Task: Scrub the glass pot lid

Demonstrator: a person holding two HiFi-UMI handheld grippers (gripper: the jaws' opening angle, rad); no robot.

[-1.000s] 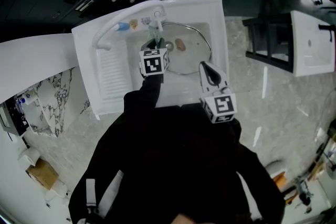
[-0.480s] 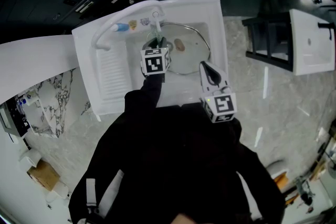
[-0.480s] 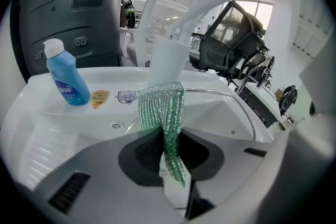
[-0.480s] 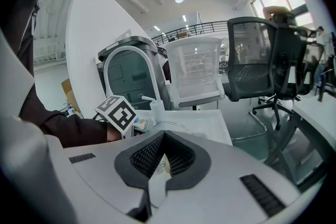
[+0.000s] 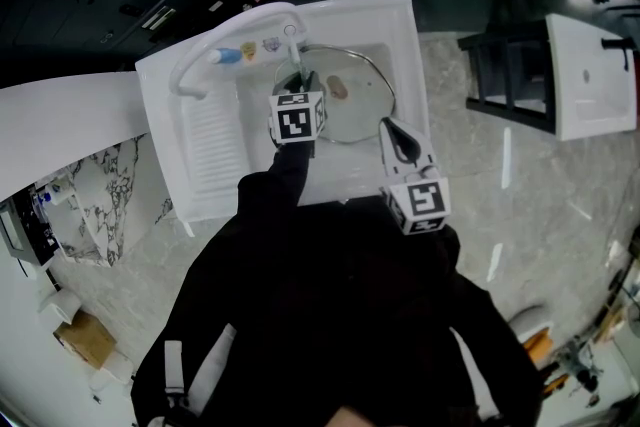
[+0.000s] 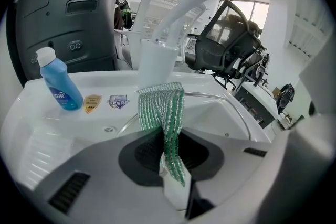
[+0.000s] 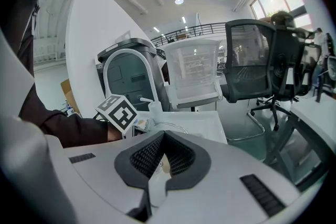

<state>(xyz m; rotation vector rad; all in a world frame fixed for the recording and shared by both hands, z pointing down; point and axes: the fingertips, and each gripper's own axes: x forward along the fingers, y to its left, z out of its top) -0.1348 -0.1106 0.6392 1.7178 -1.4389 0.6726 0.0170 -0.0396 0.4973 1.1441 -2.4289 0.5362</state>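
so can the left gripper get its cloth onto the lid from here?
Probably yes: the left gripper, shut on the cloth, hangs just over the lid's left edge in the sink, and nothing lies between them.

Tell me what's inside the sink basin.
The glass pot lid lies flat in the sink, knob up. The left gripper, shut on a green scrub cloth, covers part of the lid's rim, so the basin there is hidden.

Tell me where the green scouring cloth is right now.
The green scouring cloth stands at the centre of the left gripper view, clamped in the left hand-held gripper, right of the blue bottle and before the white faucet.
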